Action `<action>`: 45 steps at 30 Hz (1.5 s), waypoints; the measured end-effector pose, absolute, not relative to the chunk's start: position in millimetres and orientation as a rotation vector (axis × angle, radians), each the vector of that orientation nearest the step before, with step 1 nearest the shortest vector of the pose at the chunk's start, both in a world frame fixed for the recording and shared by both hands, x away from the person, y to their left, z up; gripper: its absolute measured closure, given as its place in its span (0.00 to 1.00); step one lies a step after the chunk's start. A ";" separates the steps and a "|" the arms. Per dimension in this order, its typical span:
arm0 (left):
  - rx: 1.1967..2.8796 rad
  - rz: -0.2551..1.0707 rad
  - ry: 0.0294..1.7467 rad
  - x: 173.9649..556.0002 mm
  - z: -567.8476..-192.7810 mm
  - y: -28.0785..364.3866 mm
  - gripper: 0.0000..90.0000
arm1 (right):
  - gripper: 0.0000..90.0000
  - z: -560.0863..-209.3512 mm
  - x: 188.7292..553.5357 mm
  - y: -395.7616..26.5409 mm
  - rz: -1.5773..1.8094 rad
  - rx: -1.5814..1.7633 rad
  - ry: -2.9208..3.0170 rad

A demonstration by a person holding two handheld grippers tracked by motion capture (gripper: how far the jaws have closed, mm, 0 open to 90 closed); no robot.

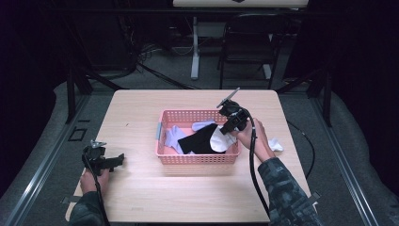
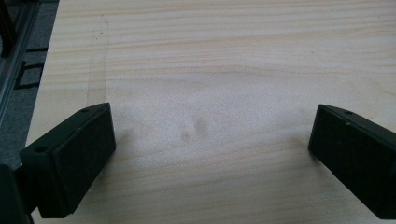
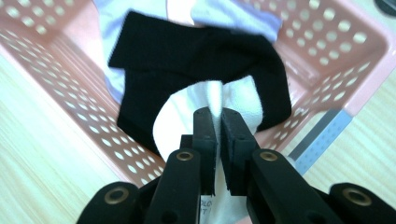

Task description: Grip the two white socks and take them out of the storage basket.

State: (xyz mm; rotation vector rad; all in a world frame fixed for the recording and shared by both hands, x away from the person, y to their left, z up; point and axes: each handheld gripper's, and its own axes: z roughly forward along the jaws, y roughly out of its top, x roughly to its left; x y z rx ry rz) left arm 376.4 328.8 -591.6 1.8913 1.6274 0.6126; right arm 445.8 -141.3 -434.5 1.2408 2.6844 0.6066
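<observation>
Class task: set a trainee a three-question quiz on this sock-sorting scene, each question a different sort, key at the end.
1. True or false: the right gripper is shut on the white sock.
2. What lies across the socks in the basket? A black sock, B towel, C glove.
3. What is between the left gripper's jaws?

Key: 1 true. 2 A. 3 Nothing; they stand open over the table.

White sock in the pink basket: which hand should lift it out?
Right. The right gripper is already shut on the white sock in the pink basket; the left gripper rests open on bare table, far off.
</observation>
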 end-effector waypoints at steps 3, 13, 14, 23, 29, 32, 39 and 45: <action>1.891 0.613 1.629 376.4 -591.6 328.7 0.01 | 0.95 -425.6 445.6 -139.7 0.615 1.227 2.685; 1.889 0.615 1.630 376.2 -591.7 328.6 0.01 | 0.95 -398.8 440.5 -141.7 0.671 1.208 2.652; 1.889 0.615 1.630 376.2 -591.7 328.6 0.01 | 0.95 -397.0 439.8 -141.5 0.682 1.204 2.641; 1.891 0.614 1.629 376.3 -591.6 328.7 0.01 | 0.96 -377.2 435.6 -140.0 0.729 1.189 2.606; 1.889 0.615 1.630 376.2 -591.7 328.6 0.01 | 0.96 -367.4 431.2 -144.2 0.747 1.190 2.589; 1.889 0.615 1.630 376.2 -591.6 328.6 0.01 | 0.96 -362.6 429.2 -148.2 0.758 1.193 2.575; 1.881 0.620 1.644 376.3 -591.6 329.2 0.01 | 0.96 -347.6 424.1 -162.9 0.775 1.202 2.531; 1.877 0.619 1.647 376.2 -591.6 329.0 0.01 | 0.96 -340.0 421.6 -182.3 0.816 1.247 2.482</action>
